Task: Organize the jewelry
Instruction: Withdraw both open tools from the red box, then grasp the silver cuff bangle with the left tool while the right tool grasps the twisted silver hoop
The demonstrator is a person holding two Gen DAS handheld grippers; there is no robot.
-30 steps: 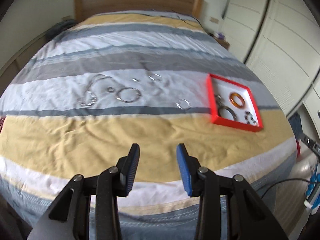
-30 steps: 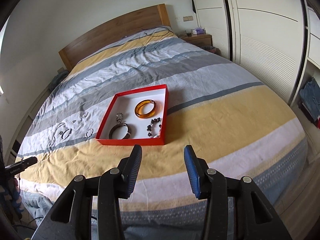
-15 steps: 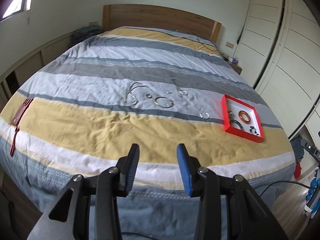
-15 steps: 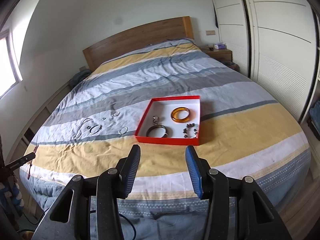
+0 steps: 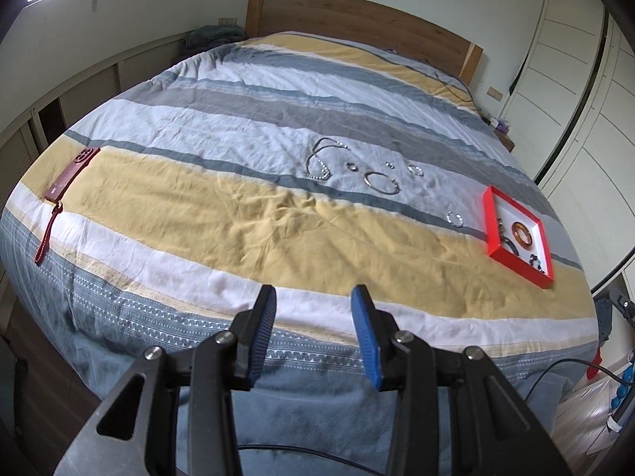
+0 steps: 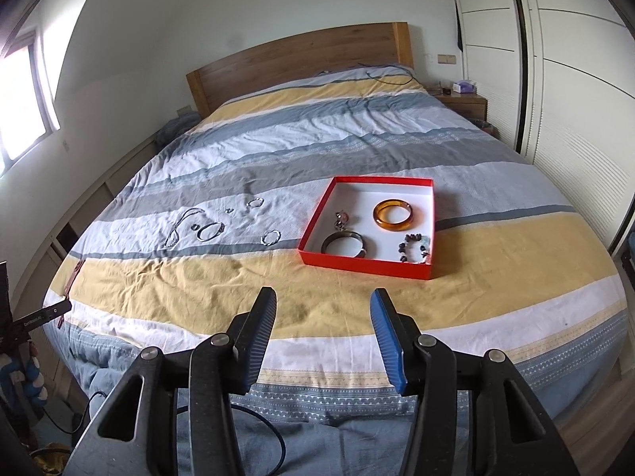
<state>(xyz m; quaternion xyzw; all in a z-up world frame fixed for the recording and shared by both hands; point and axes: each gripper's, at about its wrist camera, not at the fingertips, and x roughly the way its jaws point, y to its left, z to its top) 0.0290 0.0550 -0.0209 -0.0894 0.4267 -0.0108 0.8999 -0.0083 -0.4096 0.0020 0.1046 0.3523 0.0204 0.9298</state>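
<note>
Far to your left, a dark red phone (image 5: 71,174) lies flat on the yellow stripe of the bed (image 5: 222,214), close to the bed's left edge, and its red strap (image 5: 47,238) trails toward the foot of the bed.

Your left tool (image 5: 313,297) hangs over the near edge of the bed. It is let go: the two blue pads (image 5: 265,317) stand wide apart with nothing between them.

Next, on the white stripe in the middle of the bed, the loose jewelry lies spread out. First is a silver chain necklace (image 5: 319,158) in a long loop. Just to its right sits a small ring (image 5: 351,165), then a big silver hoop (image 5: 380,180). A tiny piece (image 5: 389,165) and another small ring (image 5: 415,170) lie a bit farther back. A sparkly silver bracelet (image 5: 455,219) lies by itself, nearer to you, close to the box but not touching it.

Your right tool (image 6: 323,303) is let go too, its pads far apart and holding nothing, also hanging over the near edge of the bed.

To the right is the red box (image 6: 317,218), white on the inside, resting on the bed. In it you can see a small charm piece (image 6: 341,218) near the left wall, a dark round bangle (image 6: 343,244) in front of it, an orange bangle (image 6: 393,214) toward the back right, and a beaded bracelet (image 6: 414,248) in the front right corner. None of the four seem to touch each other, but the charm and the dark bangle are very close.

Past the bed on the right stands a wooden nightstand (image 6: 464,103).
</note>
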